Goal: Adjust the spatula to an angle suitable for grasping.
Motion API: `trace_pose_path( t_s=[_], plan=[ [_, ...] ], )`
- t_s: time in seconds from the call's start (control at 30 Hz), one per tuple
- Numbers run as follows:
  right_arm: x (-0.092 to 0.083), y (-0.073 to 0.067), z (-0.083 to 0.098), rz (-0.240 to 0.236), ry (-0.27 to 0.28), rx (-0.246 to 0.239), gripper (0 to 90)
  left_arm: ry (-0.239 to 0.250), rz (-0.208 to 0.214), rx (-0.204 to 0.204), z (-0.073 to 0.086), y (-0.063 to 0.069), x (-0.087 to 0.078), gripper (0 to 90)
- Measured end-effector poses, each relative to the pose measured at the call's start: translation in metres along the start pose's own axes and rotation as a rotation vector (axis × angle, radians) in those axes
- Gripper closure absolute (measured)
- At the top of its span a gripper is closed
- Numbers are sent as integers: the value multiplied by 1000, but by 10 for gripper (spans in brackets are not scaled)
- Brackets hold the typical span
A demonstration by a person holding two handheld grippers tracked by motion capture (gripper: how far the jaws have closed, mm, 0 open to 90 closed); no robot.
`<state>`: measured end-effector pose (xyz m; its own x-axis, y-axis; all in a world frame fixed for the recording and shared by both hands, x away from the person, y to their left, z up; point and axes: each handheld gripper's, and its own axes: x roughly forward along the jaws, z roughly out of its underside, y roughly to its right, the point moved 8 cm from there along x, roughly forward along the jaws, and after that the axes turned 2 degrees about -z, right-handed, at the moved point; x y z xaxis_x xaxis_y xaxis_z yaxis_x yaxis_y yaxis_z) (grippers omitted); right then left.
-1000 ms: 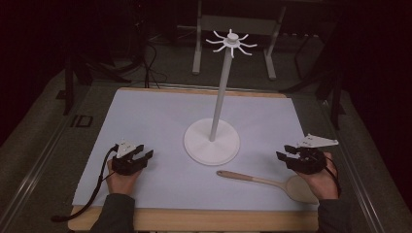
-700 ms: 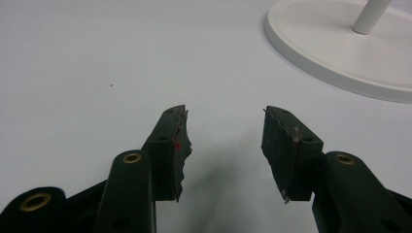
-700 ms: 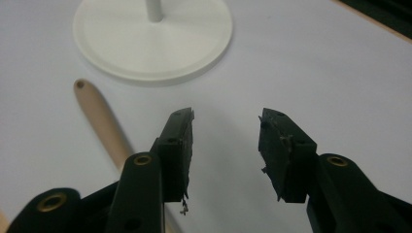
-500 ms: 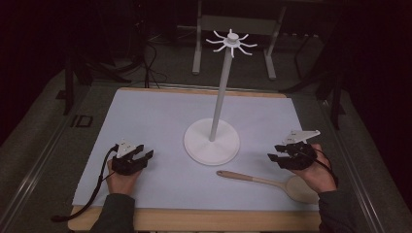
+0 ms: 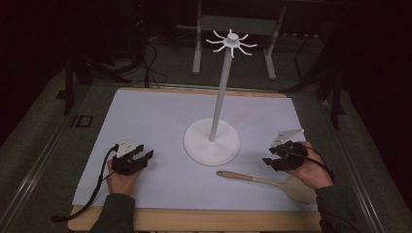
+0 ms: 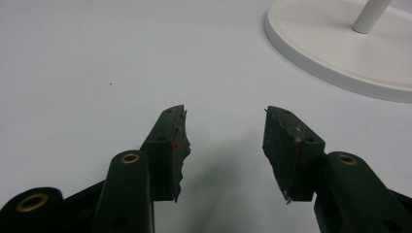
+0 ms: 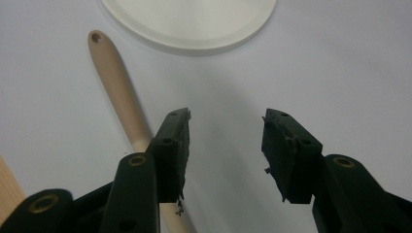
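Observation:
A white stand (image 5: 212,141) with a round base, a tall pole and a ring of hooks at its top stands mid-table on the white mat. Its base shows at the top right of the left gripper view (image 6: 335,53) and along the top of the right gripper view (image 7: 189,24). A beige wooden spoon (image 5: 262,180) lies in front of the base, handle pointing left. My left gripper (image 5: 141,158) rests open at the front left, nothing between its fingers (image 6: 226,133). My right gripper (image 5: 272,161) is open just above the spoon, whose handle (image 7: 116,87) passes under the left jaw.
The white mat (image 5: 160,116) covers a wooden tabletop (image 5: 194,221). A black cable (image 5: 92,194) trails from the left gripper off the front edge. Metal frame legs (image 5: 197,43) stand on the dark floor behind the table.
My right gripper has moved left and slightly forward, toward the spoon and the stand's base. The left gripper has stayed put.

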<state>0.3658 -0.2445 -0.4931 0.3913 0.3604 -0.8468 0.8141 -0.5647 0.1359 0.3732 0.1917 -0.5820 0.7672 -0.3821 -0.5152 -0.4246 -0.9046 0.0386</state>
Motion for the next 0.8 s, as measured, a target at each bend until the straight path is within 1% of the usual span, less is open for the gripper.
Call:
trace_pose_path(
  t_s=[0.27,0.33,0.37,0.63,0.8],
  plan=[
    [10,-4,-1,6,-53,-43,492,-3,0,0,0,0,0,507],
    [11,-5,-1,6,-58,-47,490,-3,0,1,0,0,0,507],
    [14,-6,-1,5,-71,-58,488,-3,0,1,0,0,0,507],
    [20,-9,0,8,-92,-82,498,-5,0,1,0,0,0,505],
    [24,-12,1,-9,-109,-90,512,-3,0,0,0,0,0,504]
  ],
)
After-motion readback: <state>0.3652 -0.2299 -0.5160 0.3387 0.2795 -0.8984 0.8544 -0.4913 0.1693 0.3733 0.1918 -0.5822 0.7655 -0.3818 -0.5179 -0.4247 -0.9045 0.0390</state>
